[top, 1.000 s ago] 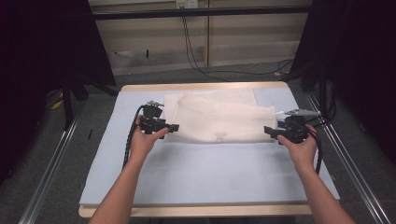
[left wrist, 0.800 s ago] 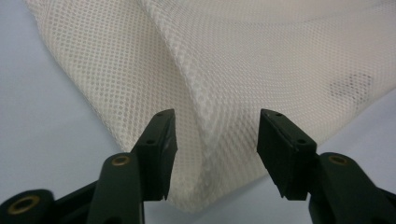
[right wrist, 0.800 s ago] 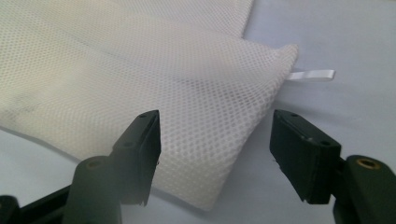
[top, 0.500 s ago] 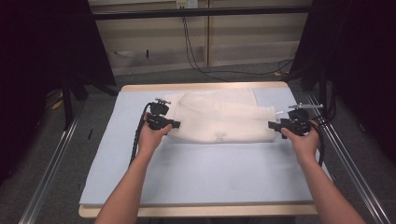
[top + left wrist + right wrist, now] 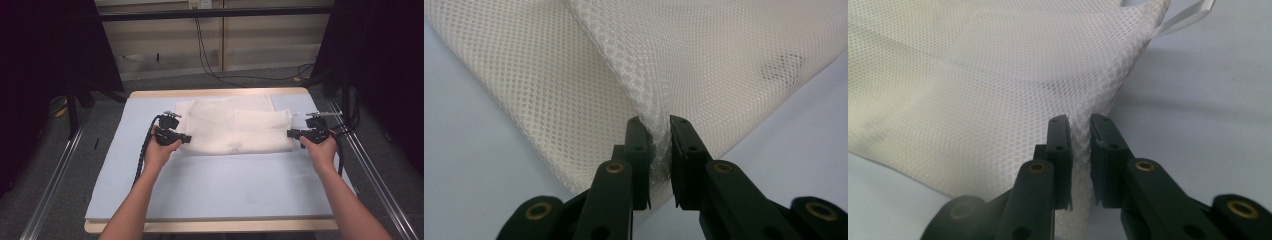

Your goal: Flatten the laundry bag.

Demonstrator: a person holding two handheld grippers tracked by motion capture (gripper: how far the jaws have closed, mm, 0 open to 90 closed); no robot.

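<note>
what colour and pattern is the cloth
Cream-white mesh cloth with a fine honeycomb of holes, clearest in the left gripper view.

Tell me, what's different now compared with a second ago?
Both grippers closed in on the white mesh cloth and their jaws have just been closing: the left gripper and right gripper now pinch its opposite ends. The cloth itself lies flat on the blue table cover as before.

Lab: padded table, rails, dark curtains.

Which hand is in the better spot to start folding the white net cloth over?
Neither wins: the left gripper and right gripper have just closed, each pinching an opposite near corner of the mesh cloth, so both should lift together.
</note>
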